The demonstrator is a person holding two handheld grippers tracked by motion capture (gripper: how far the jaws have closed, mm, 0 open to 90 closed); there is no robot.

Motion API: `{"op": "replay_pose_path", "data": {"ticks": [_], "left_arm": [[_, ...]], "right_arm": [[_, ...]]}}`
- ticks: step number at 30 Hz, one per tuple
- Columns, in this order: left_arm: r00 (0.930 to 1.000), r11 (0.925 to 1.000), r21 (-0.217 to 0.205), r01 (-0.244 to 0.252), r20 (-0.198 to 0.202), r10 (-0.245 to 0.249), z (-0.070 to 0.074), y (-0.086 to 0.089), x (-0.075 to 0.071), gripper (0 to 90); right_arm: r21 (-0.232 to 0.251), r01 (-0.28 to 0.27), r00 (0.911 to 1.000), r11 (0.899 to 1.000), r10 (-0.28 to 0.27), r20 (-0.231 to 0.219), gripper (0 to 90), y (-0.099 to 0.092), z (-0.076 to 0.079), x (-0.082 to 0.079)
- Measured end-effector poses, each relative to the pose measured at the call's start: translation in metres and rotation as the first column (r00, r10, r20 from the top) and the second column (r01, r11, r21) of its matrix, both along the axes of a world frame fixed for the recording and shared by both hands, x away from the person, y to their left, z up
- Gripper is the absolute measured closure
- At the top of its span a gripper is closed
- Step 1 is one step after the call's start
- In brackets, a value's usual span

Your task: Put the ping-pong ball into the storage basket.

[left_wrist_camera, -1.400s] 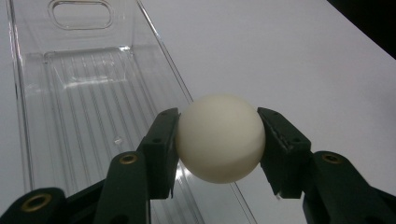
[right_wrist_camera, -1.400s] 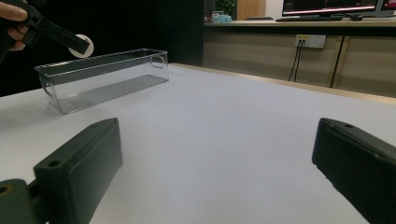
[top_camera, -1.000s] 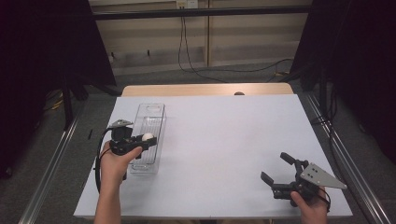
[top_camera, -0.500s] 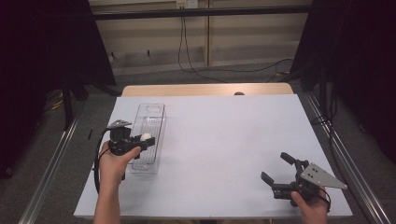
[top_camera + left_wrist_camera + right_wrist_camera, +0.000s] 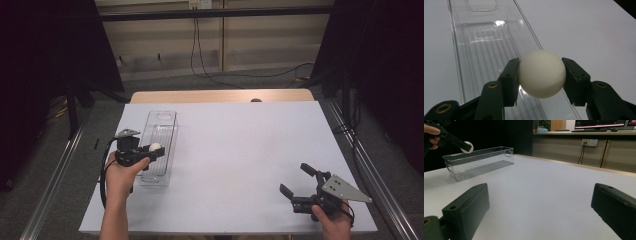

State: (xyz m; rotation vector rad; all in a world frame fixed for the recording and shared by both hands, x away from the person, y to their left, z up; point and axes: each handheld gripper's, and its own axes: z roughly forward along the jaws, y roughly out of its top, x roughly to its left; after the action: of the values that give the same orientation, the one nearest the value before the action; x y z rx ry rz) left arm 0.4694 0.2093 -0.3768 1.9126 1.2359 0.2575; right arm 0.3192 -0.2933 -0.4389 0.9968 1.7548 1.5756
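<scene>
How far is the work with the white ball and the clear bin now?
Done: the left hand-held gripper has gripped the white ball. In hand: it holds the ball above the clear plastic bin. Left: releasing it inside. The right hand-held gripper waits open.

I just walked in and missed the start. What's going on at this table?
A person is working with hand-held tongs, one pair in each hand. The left tongs are shut on a white ball, holding it above the clear plastic bin at the left of the white table. The bin looks empty. The right tongs rest open near the table's front right corner, with nothing between their jaws.
</scene>
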Motion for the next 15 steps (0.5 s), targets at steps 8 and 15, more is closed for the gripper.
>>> {"op": "replay_pose_path", "data": {"ticks": [8,15], "left_arm": [[0.9999,0.9999,-0.004,-0.010,0.002,0.010,-0.0021,0.0009,0.0007,51.2],[1.0000,0.9999,0.010,-0.007,-0.002,0.007,-0.0040,0.0021,0.0014,51.1]], "right_arm": [[0.000,0.000,1.0000,1.000,0.000,0.001,1.2,0.0005,-0.0001,0.0001],[0.002,-0.002,1.0000,1.000,0.002,-0.002,1.2,0.0005,-0.0001,0.0001]]}}
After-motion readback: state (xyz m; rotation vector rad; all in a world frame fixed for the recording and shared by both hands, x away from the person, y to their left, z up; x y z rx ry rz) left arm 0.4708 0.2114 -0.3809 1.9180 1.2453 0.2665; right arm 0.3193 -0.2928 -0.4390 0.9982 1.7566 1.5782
